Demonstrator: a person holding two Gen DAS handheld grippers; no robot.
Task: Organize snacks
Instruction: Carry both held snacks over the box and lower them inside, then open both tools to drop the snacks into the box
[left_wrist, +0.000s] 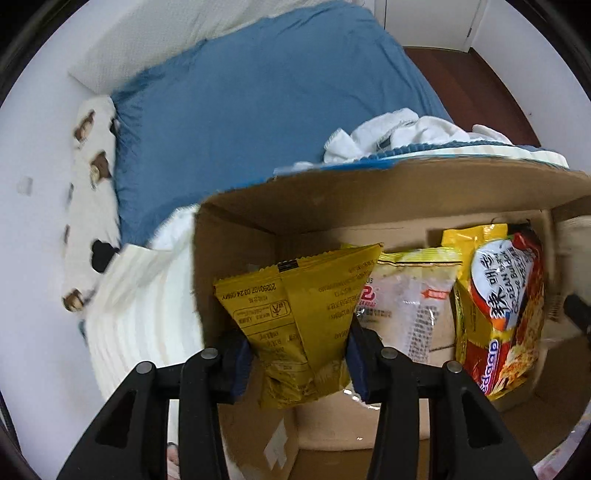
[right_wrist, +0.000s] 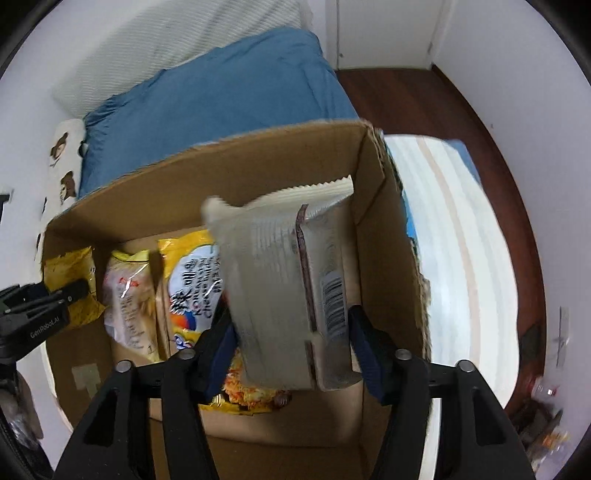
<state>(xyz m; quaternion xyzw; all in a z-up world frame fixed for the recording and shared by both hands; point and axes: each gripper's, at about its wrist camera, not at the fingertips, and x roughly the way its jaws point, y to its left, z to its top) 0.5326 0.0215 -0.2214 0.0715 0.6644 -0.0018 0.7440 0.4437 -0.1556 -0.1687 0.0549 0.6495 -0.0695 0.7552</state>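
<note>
— What do we have in the left gripper (left_wrist: 300, 354)?

— We grip a dark yellow snack bag (left_wrist: 299, 317) there, the jaws clamped on its lower part, one blue pad (left_wrist: 242, 363) on each side. The bag fans out above the fingers and hangs inside the cardboard box (left_wrist: 236, 251), near its left wall.

— And the right gripper (right_wrist: 291, 354)?

— We hold a pale packet (right_wrist: 284, 280) with a barcode, squeezed between the two pads, upright and slightly tilted. It sits over the right part of the box, close to the right wall.

— What lies between our two packs?

— Standing in a row in the box we see a clear-fronted pack (left_wrist: 413, 295) just right of the yellow bag, then a yellow noodle packet (left_wrist: 498, 306) with red print. In the right wrist view our pale packet partly covers that noodle packet.

— And the box itself?

— It rests on a bed with a blue blanket (left_wrist: 258, 110) beyond it.
</note>
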